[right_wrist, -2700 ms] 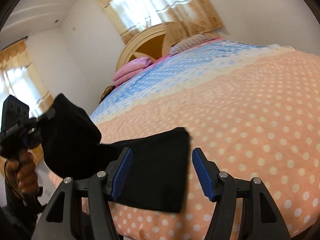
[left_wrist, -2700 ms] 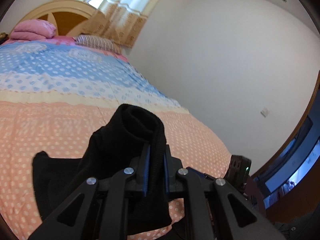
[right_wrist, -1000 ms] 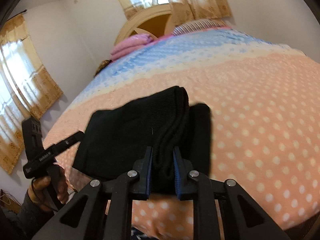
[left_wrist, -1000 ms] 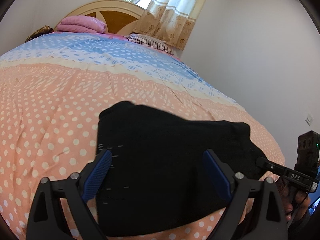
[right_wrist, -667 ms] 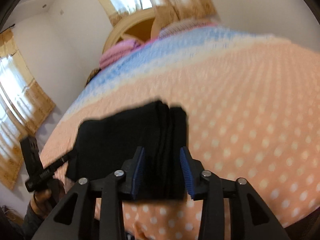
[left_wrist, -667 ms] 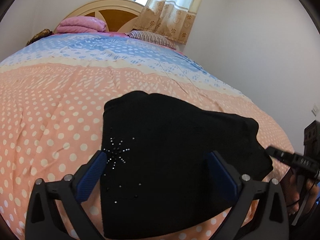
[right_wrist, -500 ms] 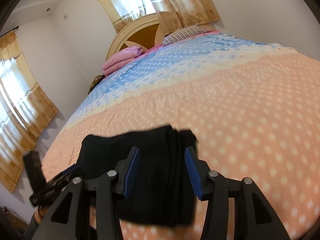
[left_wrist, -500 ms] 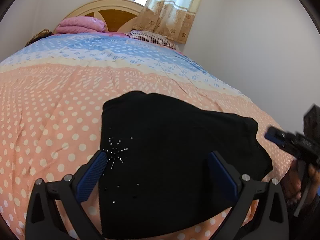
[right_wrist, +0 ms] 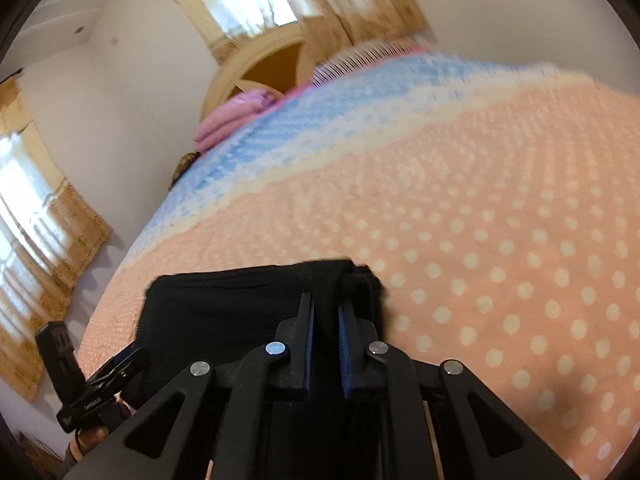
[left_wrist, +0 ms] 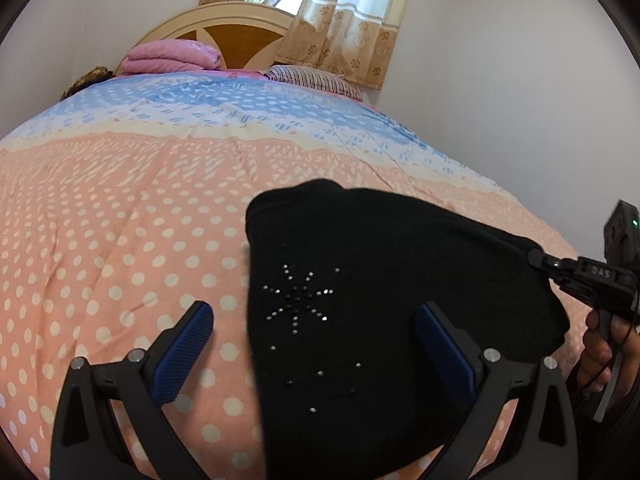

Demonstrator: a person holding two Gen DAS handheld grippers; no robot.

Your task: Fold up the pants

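The black pants [left_wrist: 360, 320] are laid in a folded bundle on the dotted bedspread [left_wrist: 120, 240] of the bed, presumably so that the soft surface keeps the layers flat. The left claw [left_wrist: 316, 340] is held wide, with nothing pressed; the beaded part of the pants lies between and just ahead of its fingers. The right claw [right_wrist: 325, 320] is being closed, and a thick folded edge of the pants [right_wrist: 240, 304] is caught between its pads [right_wrist: 307, 340], most of the bundle spreading to its left. This edge is probably gripped so that another fold or a tidying pull can be made.
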